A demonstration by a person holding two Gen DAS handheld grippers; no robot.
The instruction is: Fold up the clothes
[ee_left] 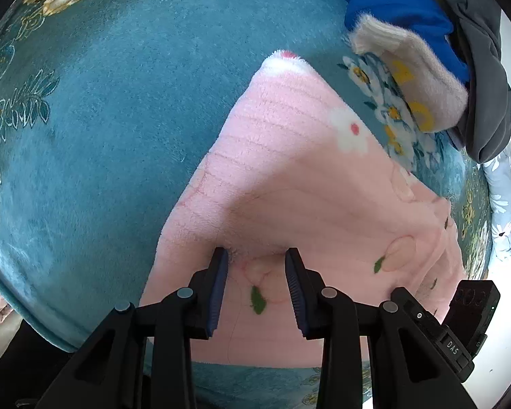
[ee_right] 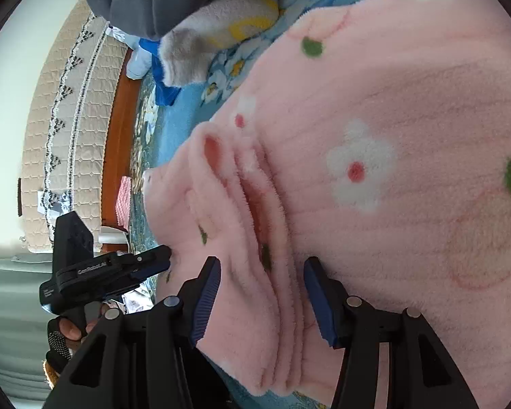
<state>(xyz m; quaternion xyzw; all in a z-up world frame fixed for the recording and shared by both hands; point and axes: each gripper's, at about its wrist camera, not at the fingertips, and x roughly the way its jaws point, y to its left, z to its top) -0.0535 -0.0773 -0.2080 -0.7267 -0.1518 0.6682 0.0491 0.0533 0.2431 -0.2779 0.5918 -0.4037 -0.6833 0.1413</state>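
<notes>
While the pink garment (ee_left: 289, 187) lies spread on the teal blanket (ee_left: 102, 119), the left gripper (ee_left: 257, 255) and right gripper (ee_right: 262, 264) hover over it, jaws wide, gripping nothing.

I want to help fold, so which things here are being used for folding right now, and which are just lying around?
In use:
- pink fleece garment
- left hand-held gripper, open over it
- right hand-held gripper, open around its bunched folds

Lying about:
- blue garment
- grey garment
- fuzzy beige piece with yellow marks
- teal flowered blanket underneath
</notes>
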